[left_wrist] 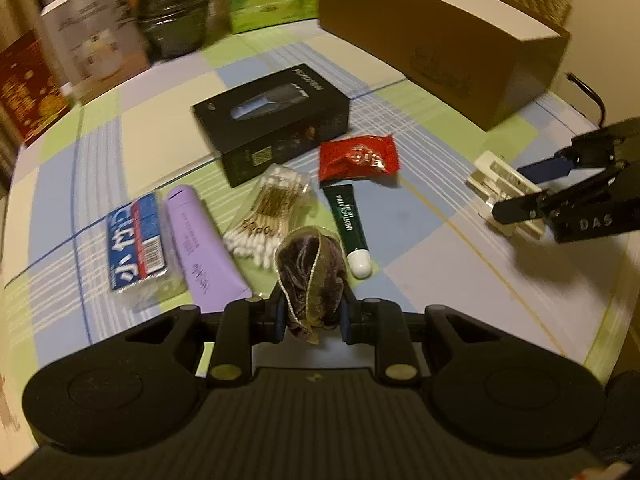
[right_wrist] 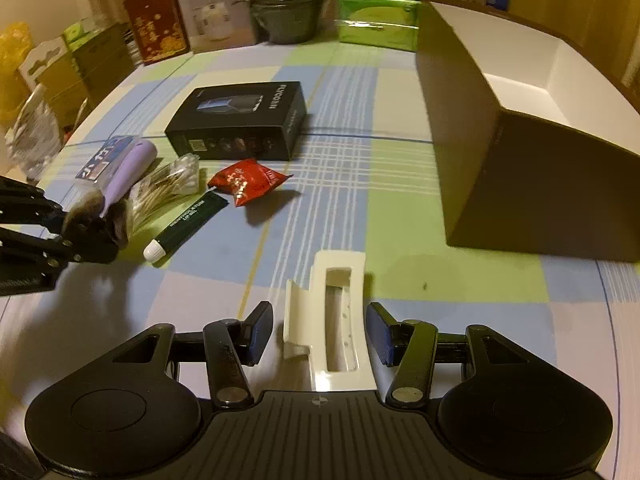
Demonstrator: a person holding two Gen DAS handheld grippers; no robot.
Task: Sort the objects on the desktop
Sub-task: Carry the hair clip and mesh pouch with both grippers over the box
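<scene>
My left gripper (left_wrist: 313, 312) is shut on a purple velvet scrunchie (left_wrist: 311, 276) and holds it above the checked tablecloth; it also shows in the right wrist view (right_wrist: 96, 220). My right gripper (right_wrist: 316, 334) is open, its fingers on either side of a white plastic clip (right_wrist: 332, 320) lying on the table; the clip also shows in the left wrist view (left_wrist: 506, 192). On the table lie a green lip gel tube (left_wrist: 348, 228), a red packet (left_wrist: 358, 158), a bag of cotton swabs (left_wrist: 268, 216), a lilac tube (left_wrist: 200, 244), a blue tissue pack (left_wrist: 136, 240) and a black box (left_wrist: 276, 120).
An open brown cardboard box (right_wrist: 520, 152) with a white inside stands at the right. Boxes, a dark jar (right_wrist: 286, 4) and a green package (right_wrist: 376, 24) line the table's far edge. The table's rounded edge (left_wrist: 600, 320) runs along the right.
</scene>
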